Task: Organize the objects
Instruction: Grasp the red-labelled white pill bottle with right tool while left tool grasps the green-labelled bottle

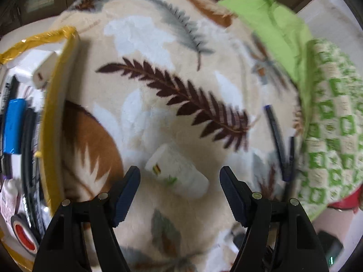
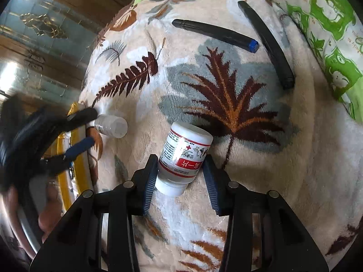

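A small white bottle (image 1: 177, 172) lies on the leaf-patterned blanket between the open jaws of my left gripper (image 1: 180, 181), untouched; it also shows in the right wrist view (image 2: 112, 126) just past the left gripper (image 2: 88, 128). My right gripper (image 2: 180, 170) is shut on a white bottle with a red label (image 2: 185, 158), held tilted over the blanket. Two black pens lie on the blanket, one with a blue end (image 2: 215, 35), one plain (image 2: 267, 43). They show blurred in the left wrist view (image 1: 275, 133).
A yellow-rimmed box (image 1: 56, 122) at the left holds a blue battery (image 1: 14, 127), white adapters (image 1: 42, 70), black cables and a tape roll (image 1: 23, 233). Green fabric (image 1: 276, 27) and a green-patterned cloth (image 1: 333, 122) lie along the right; the cloth also shows in the right wrist view (image 2: 329, 22).
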`<action>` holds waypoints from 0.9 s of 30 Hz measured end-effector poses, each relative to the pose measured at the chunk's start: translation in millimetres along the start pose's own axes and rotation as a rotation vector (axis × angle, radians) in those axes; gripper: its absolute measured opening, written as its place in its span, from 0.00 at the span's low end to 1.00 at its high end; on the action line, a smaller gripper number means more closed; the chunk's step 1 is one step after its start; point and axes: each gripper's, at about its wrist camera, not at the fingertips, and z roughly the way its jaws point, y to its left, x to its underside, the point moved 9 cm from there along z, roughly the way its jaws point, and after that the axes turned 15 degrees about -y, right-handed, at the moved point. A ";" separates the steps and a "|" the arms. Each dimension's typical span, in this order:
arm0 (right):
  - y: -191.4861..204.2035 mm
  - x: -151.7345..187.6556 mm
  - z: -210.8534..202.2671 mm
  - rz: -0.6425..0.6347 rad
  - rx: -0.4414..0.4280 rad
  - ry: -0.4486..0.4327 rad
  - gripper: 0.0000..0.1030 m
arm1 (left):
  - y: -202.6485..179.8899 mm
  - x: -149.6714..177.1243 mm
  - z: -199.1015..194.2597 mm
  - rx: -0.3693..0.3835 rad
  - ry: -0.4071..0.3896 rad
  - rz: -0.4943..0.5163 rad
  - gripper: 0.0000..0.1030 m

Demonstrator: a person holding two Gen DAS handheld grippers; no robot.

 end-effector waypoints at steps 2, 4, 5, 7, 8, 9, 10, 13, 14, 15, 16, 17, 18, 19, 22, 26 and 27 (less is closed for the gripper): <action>0.5 0.8 -0.5 -0.018 0.008 -0.001 0.39 | 1.4 5.0 10.4 -0.004 0.029 0.017 0.58; -0.7 0.6 -0.1 -0.015 0.008 0.002 0.39 | -1.2 5.1 4.1 0.010 -0.019 0.093 0.50; -1.4 0.1 0.1 -0.010 0.007 0.002 0.39 | -3.0 7.1 1.6 0.021 -0.022 0.122 0.49; -1.7 -0.3 1.3 -0.010 0.008 0.000 0.39 | -5.4 15.3 -10.4 0.060 -0.033 0.200 0.44; -0.9 -0.4 1.4 -0.020 0.013 0.002 0.39 | -6.2 20.2 -19.0 0.082 -0.044 0.237 0.44; 0.0 -0.6 2.0 -0.029 0.015 0.003 0.39 | -5.9 28.4 -27.4 0.107 -0.048 0.270 0.44; 0.8 -0.6 3.1 -0.036 0.018 0.006 0.41 | -3.2 38.9 -35.2 0.138 -0.040 0.289 0.43; 2.1 0.3 5.9 -0.054 0.032 0.019 0.43 | -1.8 66.7 -48.4 0.215 0.001 0.340 0.43; 3.4 0.5 7.0 -0.063 0.035 0.025 0.44 | -4.0 72.7 -48.1 0.226 0.017 0.353 0.42; 5.3 0.6 7.9 -0.072 0.031 0.029 0.49 | -4.7 74.7 -46.9 0.216 0.005 0.351 0.43; 7.6 0.7 9.0 -0.076 0.026 0.032 0.55 | -6.4 71.8 -45.4 0.208 -0.007 0.334 0.43; 9.2 0.5 9.9 -0.078 0.027 0.032 0.56 | -8.3 64.6 -41.3 0.213 -0.017 0.288 0.45; 11.0 0.8 10.3 -0.085 0.040 0.030 0.57 | -8.1 59.0 -39.2 0.213 -0.020 0.253 0.45; 12.3 1.3 10.6 -0.094 0.054 0.027 0.57 | -7.9 54.0 -37.9 0.204 -0.014 0.231 0.45; 13.5 3.6 8.9 -0.119 0.069 0.021 0.57 | -15.6 60.6 -40.1 0.223 0.042 0.259 0.43; 11.2 5.4 5.8 -0.132 0.039 0.078 0.57 | -10.5 113.9 -74.9 0.341 0.173 0.321 0.43; 10.6 5.6 5.3 -0.129 0.030 0.094 0.57 | -3.3 122.9 -84.6 0.360 0.184 0.301 0.43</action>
